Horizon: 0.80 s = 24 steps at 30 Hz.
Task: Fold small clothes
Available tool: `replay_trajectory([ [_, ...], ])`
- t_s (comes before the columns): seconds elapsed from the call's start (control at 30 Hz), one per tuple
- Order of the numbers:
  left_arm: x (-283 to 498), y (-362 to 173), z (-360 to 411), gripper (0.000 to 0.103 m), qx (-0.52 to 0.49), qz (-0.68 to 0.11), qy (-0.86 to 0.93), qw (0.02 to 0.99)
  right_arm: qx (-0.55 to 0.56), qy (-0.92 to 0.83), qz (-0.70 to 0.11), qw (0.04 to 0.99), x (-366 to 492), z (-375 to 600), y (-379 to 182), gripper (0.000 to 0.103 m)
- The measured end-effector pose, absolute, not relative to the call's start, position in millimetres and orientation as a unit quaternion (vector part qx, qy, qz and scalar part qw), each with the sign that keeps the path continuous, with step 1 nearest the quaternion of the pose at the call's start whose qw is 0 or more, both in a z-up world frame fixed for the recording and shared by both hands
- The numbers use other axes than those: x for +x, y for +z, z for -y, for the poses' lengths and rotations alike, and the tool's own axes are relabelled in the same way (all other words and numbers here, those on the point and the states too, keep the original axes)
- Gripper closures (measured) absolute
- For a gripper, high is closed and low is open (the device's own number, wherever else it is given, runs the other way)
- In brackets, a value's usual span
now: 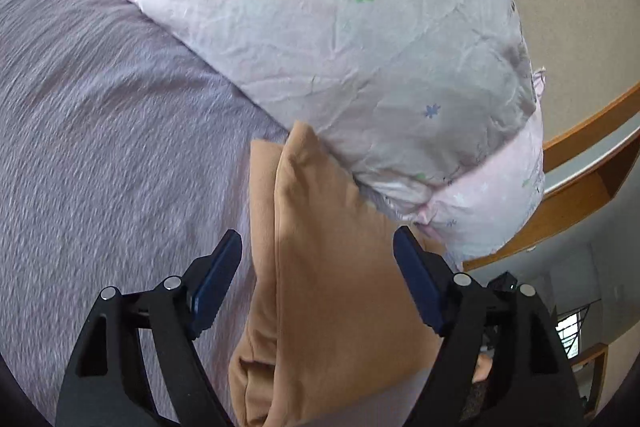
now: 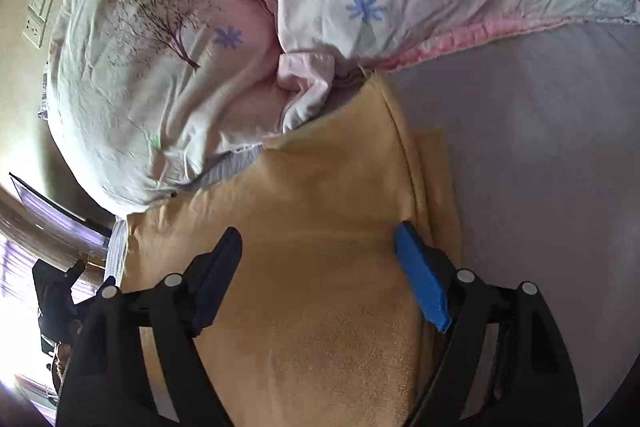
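clearly soft and light, the tan garment (image 1: 320,267) will drape; pinch its folded edge. left gripper (image 1: 318,251) and right gripper (image 2: 318,247) both gape wide, empty.

A tan garment (image 1: 320,267), soft and fleecy in the right wrist view (image 2: 312,259), lies on the lavender bedsheet (image 1: 100,127). It is folded over itself: one layer sits on top of another, and a narrower strip of the lower layer shows along one long side, with a raised seam or fold line running lengthwise. Its far corner touches, and seems to tuck slightly under, the pale floral quilt (image 1: 340,27). The cloth lies mostly flat, with gentle wrinkles.
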<state>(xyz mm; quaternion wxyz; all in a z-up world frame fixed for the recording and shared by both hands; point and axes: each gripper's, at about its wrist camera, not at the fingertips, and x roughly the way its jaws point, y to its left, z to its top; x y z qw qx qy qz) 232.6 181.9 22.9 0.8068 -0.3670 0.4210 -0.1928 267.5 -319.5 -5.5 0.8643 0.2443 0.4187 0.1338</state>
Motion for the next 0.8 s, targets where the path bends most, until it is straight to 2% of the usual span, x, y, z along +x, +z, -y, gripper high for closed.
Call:
replay_trajectory([
  [0.1,217,12,-174,0.025,-0.357,-0.449,-0.199,0.795,0.274,0.152,-0.392,0.865,251,326,7,0.023],
  [0.2,212,4,-163,0.025,-0.350,-0.466,-0.201,0.787,0.280,0.184,-0.327,0.883,230,334,20,0.013],
  [0.3,211,2,-147,0.025,-0.335,-0.474,-0.193,0.791,0.301,0.199,-0.291,0.886,218,346,19,0.012],
  [0.43,210,3,-146,0.025,-0.333,-0.472,-0.179,0.797,0.338,0.196,-0.282,0.876,216,362,7,0.012],
  [0.67,203,5,-143,0.043,-0.322,-0.468,-0.126,0.813,0.372,0.213,-0.265,0.864,211,377,3,0.012],
  [0.8,199,12,-128,0.043,-0.270,-0.481,-0.079,0.830,0.375,0.227,-0.256,0.862,208,377,3,0.012],
])
